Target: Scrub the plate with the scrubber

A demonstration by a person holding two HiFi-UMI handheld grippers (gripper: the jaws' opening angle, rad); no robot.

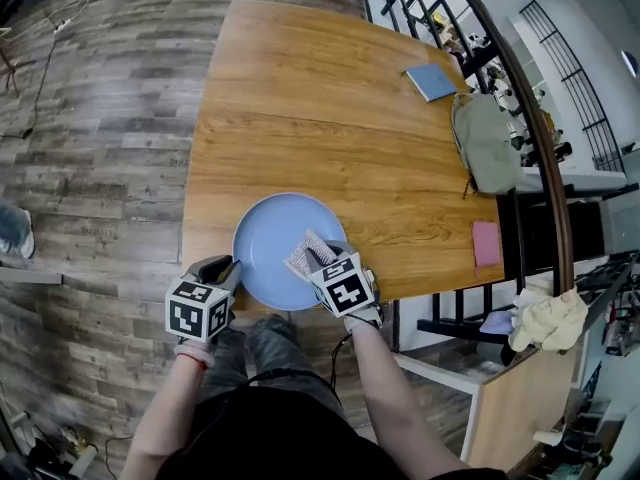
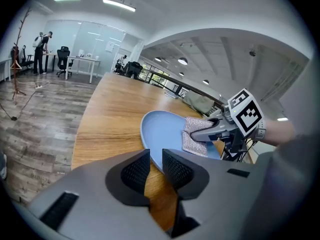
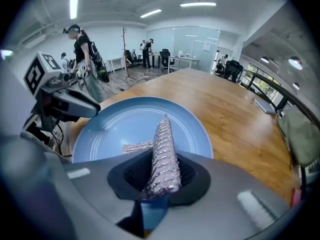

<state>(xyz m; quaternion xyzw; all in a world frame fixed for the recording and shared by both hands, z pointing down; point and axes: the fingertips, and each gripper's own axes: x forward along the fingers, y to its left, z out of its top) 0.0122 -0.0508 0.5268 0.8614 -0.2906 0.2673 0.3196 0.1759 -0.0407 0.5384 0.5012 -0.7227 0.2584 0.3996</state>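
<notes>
**Desk:** Where is the plate?

**Photographer:** The blue plate [image 1: 268,240] sits flat on the wooden table [image 1: 330,118], at the edge nearest the person. It is well apart from the green bag [image 1: 485,143] and the blue notebook [image 1: 431,81] on the far right side.

**Desk:** And the scrubber?

**Photographer:** The silvery mesh scrubber [image 1: 306,252] is pinched in the right gripper [image 1: 318,259]. Its jaws are squeezed onto the folded pad, which stands on edge between them. The free end lies on the plate's inner face, towards the right rim.

**Desk:** What is the left gripper doing?

**Photographer:** The left gripper [image 1: 231,266] is at the plate's near-left rim. Its own view shows the jaws drawn almost together with only a narrow slit between them. The rim runs into that slit, so it appears to be clamped on the plate's edge.

**Desk:** How do the two grippers stand to each other?

**Photographer:** They flank the plate at the table's edge, left and right, each angled inward over it.
</notes>
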